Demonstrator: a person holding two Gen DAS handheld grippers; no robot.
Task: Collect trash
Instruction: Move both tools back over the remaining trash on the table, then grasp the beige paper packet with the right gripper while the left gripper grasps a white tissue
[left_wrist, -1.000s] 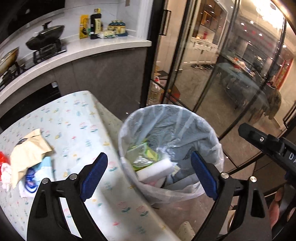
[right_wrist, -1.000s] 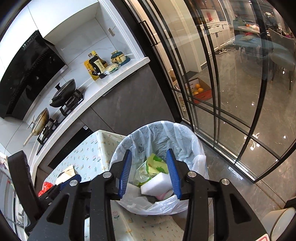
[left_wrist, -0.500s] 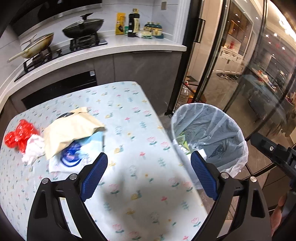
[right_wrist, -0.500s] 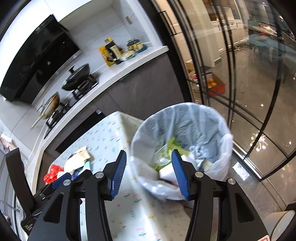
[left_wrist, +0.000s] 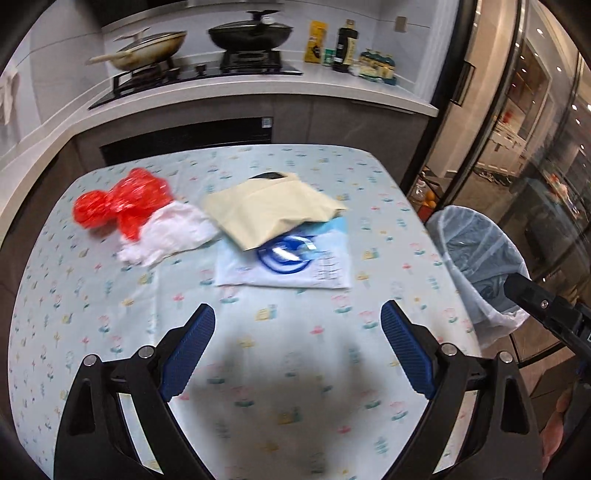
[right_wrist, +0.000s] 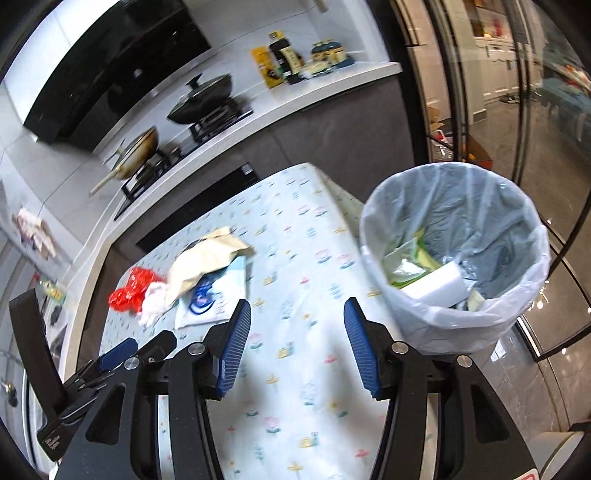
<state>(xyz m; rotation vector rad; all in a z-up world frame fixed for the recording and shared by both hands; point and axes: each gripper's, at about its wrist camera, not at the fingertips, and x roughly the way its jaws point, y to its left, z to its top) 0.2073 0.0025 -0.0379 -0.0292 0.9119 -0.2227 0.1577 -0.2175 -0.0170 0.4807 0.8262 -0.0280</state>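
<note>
The trash I'm after lies in a loose cluster toward the far left part of the table (left_wrist: 295, 369): a crumpled red plastic bag (left_wrist: 122, 206) nearest the far left corner, a white crumpled bag (left_wrist: 170, 232) touching it, then a beige paper envelope (left_wrist: 273, 210) that overlaps a white and blue printed bag (left_wrist: 291, 258) lying flat beneath it. From my right wrist view the same pile sits well to the left, red plastic bag (right_wrist: 133, 291) outermost and beige paper envelope (right_wrist: 207, 262) on top. The lined trash bin (right_wrist: 461, 321) stands just off the table's right edge, with a white block (right_wrist: 436, 288) and green wrappers (right_wrist: 410, 258) already inside. My left gripper (left_wrist: 297, 349) hangs above the near part of the flowered cloth, fingers spread wide, nothing between them. My right gripper (right_wrist: 297, 347) is over the near right part of the table, beside the bin, fingers moderately apart and empty. Behind the table runs a counter (left_wrist: 258, 86) with two pans on the stove.
</note>
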